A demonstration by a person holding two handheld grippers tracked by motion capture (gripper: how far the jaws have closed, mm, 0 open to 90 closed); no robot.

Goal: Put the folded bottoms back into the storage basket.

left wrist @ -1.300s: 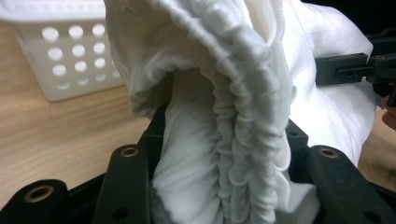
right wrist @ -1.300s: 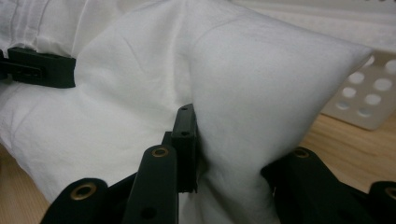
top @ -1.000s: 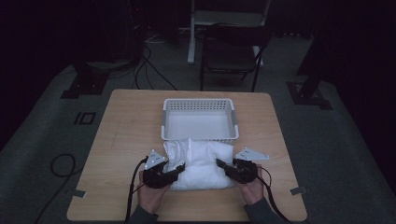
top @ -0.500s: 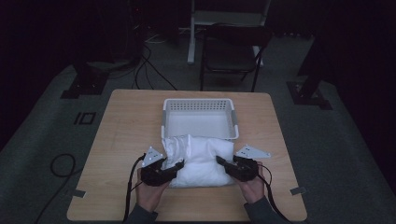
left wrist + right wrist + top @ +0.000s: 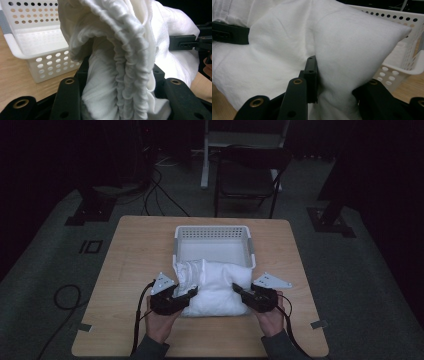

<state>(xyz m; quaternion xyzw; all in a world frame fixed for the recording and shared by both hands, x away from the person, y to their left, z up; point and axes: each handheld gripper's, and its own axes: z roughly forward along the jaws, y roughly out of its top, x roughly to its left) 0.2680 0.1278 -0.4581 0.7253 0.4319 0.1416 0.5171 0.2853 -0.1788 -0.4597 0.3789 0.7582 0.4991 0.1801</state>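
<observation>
Left tool [image 5: 117, 100] tips buried in white cloth [image 5: 125, 50], right tool [image 5: 332, 100] likewise

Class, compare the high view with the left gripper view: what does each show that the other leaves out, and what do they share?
High view alone: the whole wooden table, the dark chair beyond it, floor cables, both hands, and the left tool and right tool at opposite ends of the white pillow.

Left gripper view alone: the pillow's gathered, ruffled edge pinched between the left tool's black jaws, and the round holes in the basket wall.

Both: the white pillow, the white perforated basket behind it, the tabletop, and the right tool.
</observation>
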